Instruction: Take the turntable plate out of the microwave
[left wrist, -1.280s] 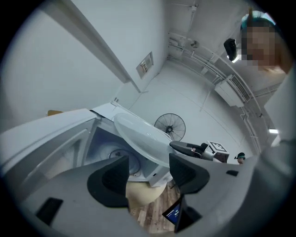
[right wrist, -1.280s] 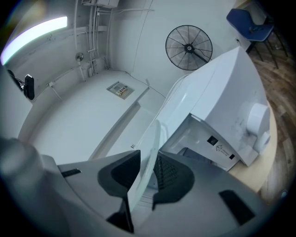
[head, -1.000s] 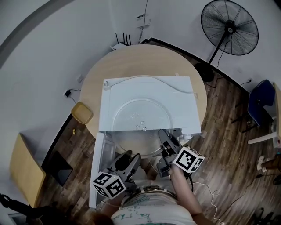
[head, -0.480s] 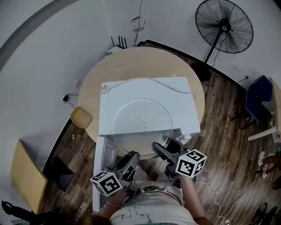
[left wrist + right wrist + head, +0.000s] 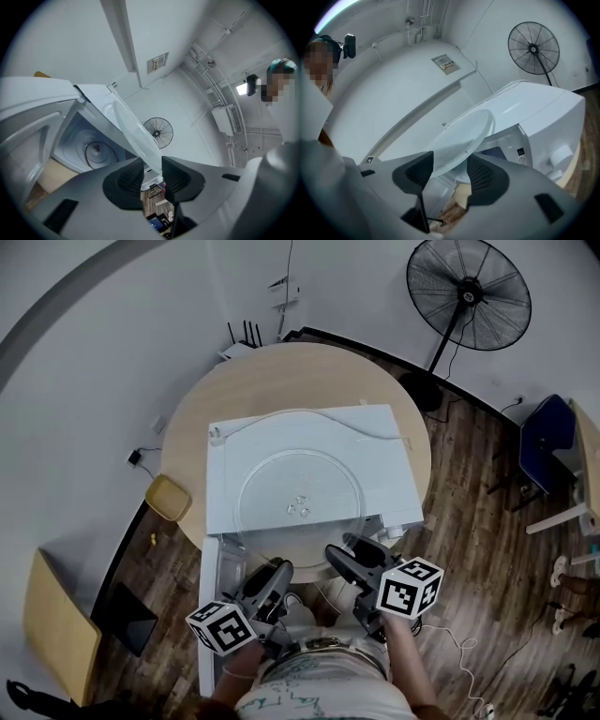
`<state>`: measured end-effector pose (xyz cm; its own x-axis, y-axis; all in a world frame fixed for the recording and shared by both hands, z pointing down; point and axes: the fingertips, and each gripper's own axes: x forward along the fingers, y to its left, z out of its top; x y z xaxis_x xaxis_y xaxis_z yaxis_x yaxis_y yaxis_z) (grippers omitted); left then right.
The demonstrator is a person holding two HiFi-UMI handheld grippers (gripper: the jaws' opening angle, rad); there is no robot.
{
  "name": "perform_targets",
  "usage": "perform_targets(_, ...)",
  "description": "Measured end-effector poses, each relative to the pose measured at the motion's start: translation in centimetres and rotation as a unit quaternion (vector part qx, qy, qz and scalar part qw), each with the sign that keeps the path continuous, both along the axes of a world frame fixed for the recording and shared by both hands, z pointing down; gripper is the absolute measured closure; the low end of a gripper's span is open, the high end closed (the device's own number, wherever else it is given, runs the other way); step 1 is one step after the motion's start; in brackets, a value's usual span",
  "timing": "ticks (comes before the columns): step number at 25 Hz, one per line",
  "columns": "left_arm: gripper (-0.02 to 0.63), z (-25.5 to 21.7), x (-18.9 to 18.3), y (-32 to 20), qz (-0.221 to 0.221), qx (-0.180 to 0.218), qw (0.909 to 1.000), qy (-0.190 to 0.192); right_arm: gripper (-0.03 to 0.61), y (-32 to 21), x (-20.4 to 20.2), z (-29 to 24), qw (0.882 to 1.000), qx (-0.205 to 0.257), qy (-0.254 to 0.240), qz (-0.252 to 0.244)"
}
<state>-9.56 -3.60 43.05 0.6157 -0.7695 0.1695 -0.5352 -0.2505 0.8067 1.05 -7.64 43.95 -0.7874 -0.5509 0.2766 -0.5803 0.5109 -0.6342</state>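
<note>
1. The plate (image 5: 281,484) is being held in the air, out of the microwave (image 5: 375,442), in front of the open cavity (image 5: 89,136) and above the swung-out door (image 5: 214,596). From the head view it is being seen through, over the microwave's white top.
2. The left gripper (image 5: 279,570) is being kept narrow. Its jaws have just been closing, and the plate's rim is being pinched between the pads, nearly edge-on in the left gripper view.
3. The right gripper (image 5: 345,549) is being kept wide. Its jaws have just been opened and are now being brought in again. The rim is lying slantwise across the gap between the pads, and no clamping is being seen there.
4. Compared with a second ago, the right gripper is being held lower and further back from the microwave's front. It is lying more sideways where it was reaching up along the rim.
5. The left gripper is being held in nearly the same place as before.
6. The plate is being shown in almost the same spot as a second ago, with its near edge past the microwave's front.
7. The roller ring (image 5: 99,153) is being seen bare on the cavity floor.
8. The microwave is standing on the round table (image 5: 281,371).
</note>
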Motion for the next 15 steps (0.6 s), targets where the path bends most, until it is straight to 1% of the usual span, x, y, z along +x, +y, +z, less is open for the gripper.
perform_targets(4, 0.486, 0.0, -0.4, -1.3, 0.001, -0.002, 1.0, 0.002, 0.373, -1.1, -0.4, 0.1, 1.0, -0.009, 0.016, 0.009)
perform_targets(7, 0.488, 0.1, -0.6, -2.2, -0.003, 0.0, 1.0, 0.007, 0.376, -1.9, -0.6, 0.2, 1.0, -0.012, 0.016, 0.019)
perform_targets(9, 0.488, 0.1, -0.7, -2.8, -0.004, 0.002, 1.0, 0.004, 0.374, -2.4, -0.7, 0.3, 0.999, -0.009, 0.019, 0.024)
perform_targets(12, 0.489, 0.4, -0.8, -3.6, -0.007, 0.004, 1.0, 0.001, 0.357, -2.6, -0.6, 0.5, 0.999, 0.007, 0.03, 0.022)
perform_targets(13, 0.489, 0.4, -0.9, -3.8, -0.01, 0.005, 0.9999, -0.001, 0.338, -2.5, -0.5, 0.5, 0.999, 0.018, 0.039, 0.022)
perform_targets(14, 0.492, 0.4, -1.0, -4.0, -0.014, 0.007, 0.9999, -0.001, 0.299, -2.4, -0.2, 0.4, 0.998, 0.033, 0.051, 0.024)
perform_targets(15, 0.495, 0.4, -1.1, -4.2, -0.018, 0.01, 0.9998, 0.0, 0.288, -2.3, 0.1, 0.2, 0.996, 0.051, 0.064, 0.029)
